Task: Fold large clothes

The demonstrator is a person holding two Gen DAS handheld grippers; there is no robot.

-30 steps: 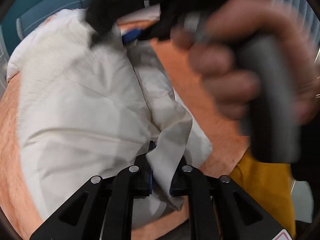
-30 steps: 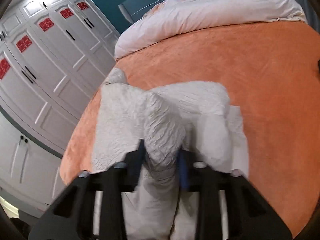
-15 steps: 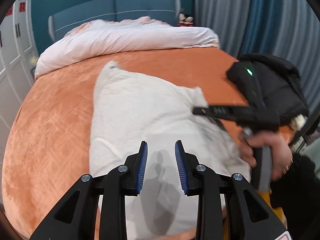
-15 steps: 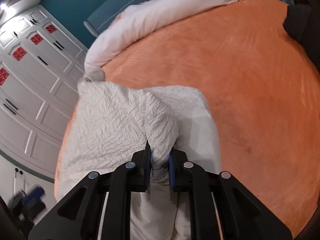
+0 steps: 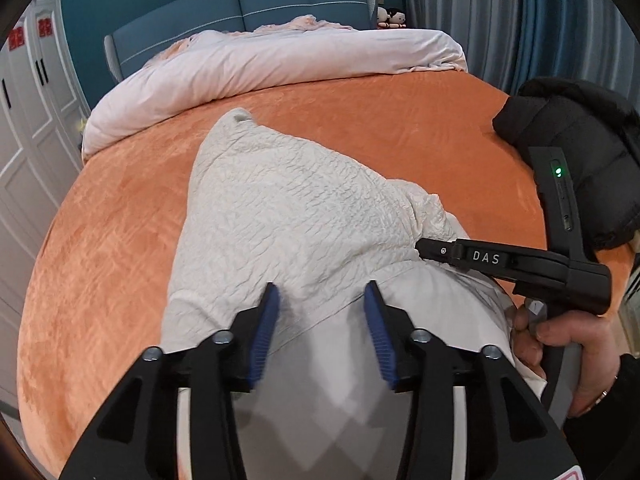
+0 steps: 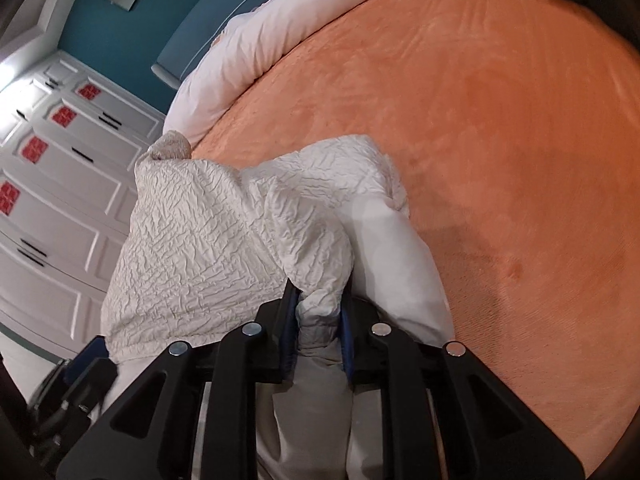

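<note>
Two hand-held grippers are seen over a bed [image 5: 120,208] covered by an orange blanket. A large cream-white garment [image 5: 280,216] with a crinkled outer fabric and a smooth lining is spread on the near half of the bed, partly folded over itself. The left gripper [image 5: 320,300] is held above the near edge of the garment; its jaws are opening, with a clear gap between the blue pads [image 5: 264,332], and no cloth is pinched by them. The right gripper [image 6: 319,320] is clamped on a bunched fold of the garment [image 6: 208,240], the cloth being squeezed tight between its pads. In the left camera's view, the right gripper [image 5: 424,248] is seen from the side at the garment's right edge, held by a hand [image 5: 560,344] in a dark sleeve. A black padded jacket [image 5: 580,148] is lying at the right edge of the bed. A pale rolled duvet [image 5: 280,60] is laid across the far end, before a blue headboard [image 5: 240,4]. White wardrobe doors [image 6: 60,184] are seen at the left.
</note>
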